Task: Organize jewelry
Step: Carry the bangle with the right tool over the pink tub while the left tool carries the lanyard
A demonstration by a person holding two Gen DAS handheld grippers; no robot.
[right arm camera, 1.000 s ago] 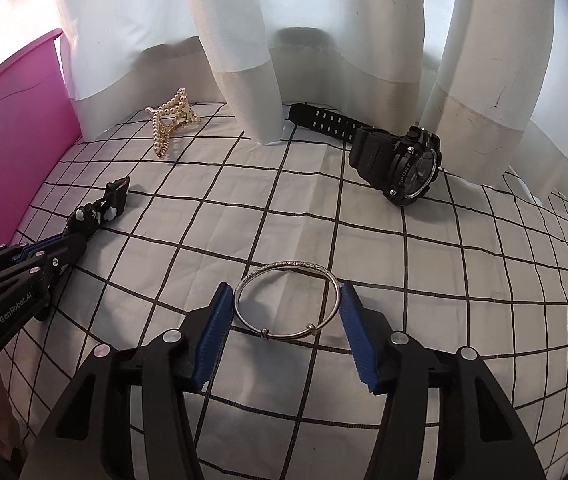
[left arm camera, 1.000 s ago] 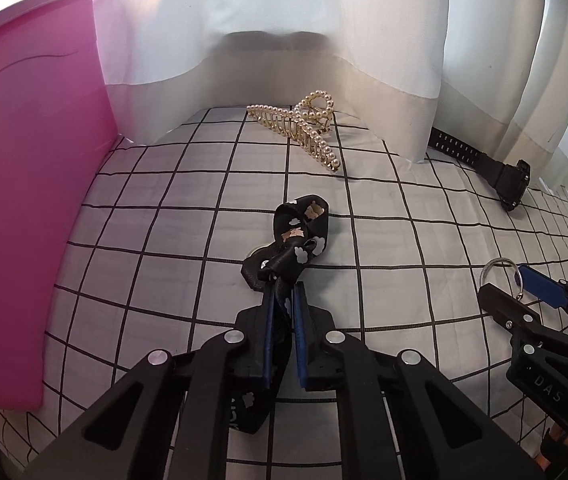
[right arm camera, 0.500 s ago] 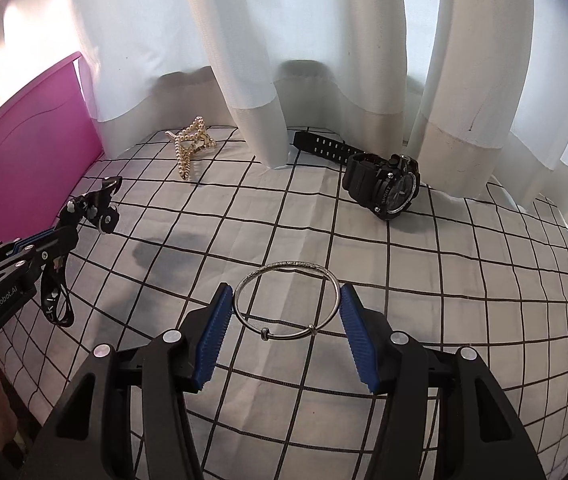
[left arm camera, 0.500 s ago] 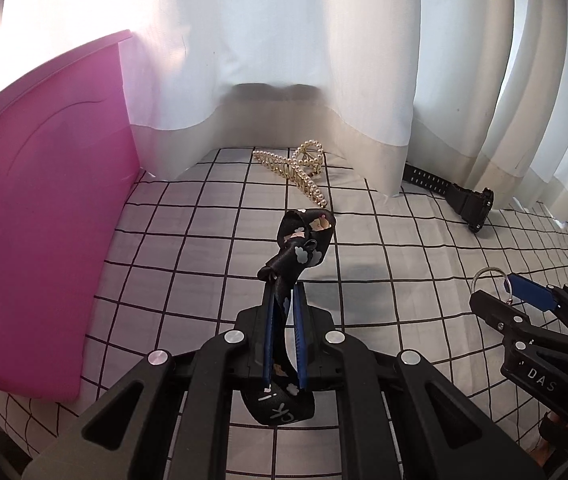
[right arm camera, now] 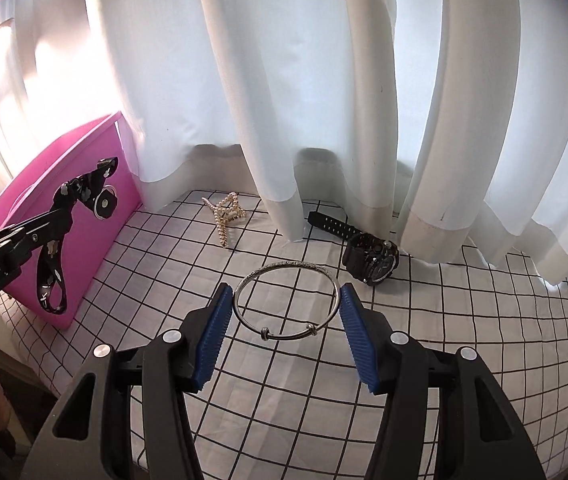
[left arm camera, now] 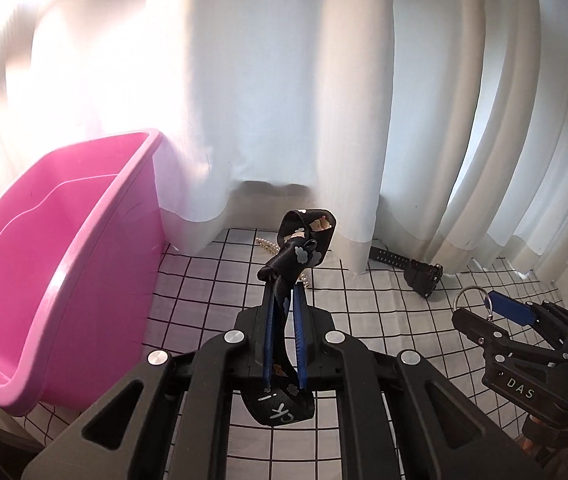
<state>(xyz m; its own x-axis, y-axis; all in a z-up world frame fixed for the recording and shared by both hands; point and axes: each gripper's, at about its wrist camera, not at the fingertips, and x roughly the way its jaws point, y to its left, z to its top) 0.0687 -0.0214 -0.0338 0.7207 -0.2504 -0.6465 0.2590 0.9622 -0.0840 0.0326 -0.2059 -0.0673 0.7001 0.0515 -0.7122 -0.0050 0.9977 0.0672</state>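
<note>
My left gripper (left arm camera: 284, 312) is shut on a black patterned strap (left arm camera: 298, 248) and holds it in the air, to the right of the pink bin (left arm camera: 55, 264). In the right wrist view the strap (right arm camera: 49, 272) hangs in front of the bin (right arm camera: 95, 216). My right gripper (right arm camera: 286, 304) is shut on a silver bangle (right arm camera: 288, 268), held by its sides above the checked cloth. It shows in the left wrist view (left arm camera: 496, 312) at the right.
A pearl hair claw (right arm camera: 223, 216) and a black watch (right arm camera: 370, 256) lie on the checked cloth (right arm camera: 444, 320) near the white curtain (right arm camera: 324, 80). The cloth's front-left edge drops off beside the bin.
Both grippers have risen well above the cloth with their loads. The left one has lifted the strap off the cloth and the bin's inside has come into view.
</note>
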